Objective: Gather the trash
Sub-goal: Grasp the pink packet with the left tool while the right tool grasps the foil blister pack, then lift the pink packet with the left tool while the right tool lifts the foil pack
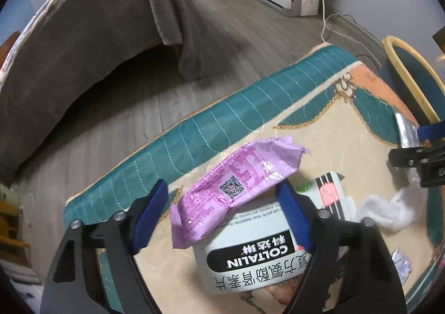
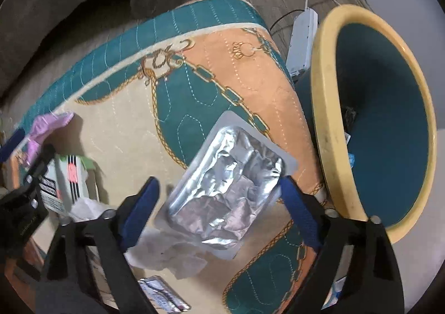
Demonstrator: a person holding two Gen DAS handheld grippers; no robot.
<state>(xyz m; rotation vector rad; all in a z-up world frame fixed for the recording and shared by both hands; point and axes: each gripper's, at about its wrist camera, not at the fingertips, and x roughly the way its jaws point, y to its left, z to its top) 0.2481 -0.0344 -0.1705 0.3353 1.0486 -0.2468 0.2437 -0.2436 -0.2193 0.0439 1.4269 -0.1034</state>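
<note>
Trash on a quilted teal-and-cream surface [image 2: 172, 108].
Left gripper [image 1: 224, 201] fingers released around crinkled purple wrapper [image 1: 236, 186]; right gripper [image 2: 219, 197] fingers released around crumpled foil pouch [image 2: 228, 188].

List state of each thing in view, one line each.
left gripper: open, straddling the purple wrapper, pads not pressing.
right gripper: open around the foil pouch.
purple wrapper: crumpled, lying partly on the medicine box.
medicine box: flat on the mat, print upside down in the left view.
foil pouch: creased, lying on the mat.
tissue: crumpled on the mat.
bin: beside the mat, open, a few scraps inside.
</note>
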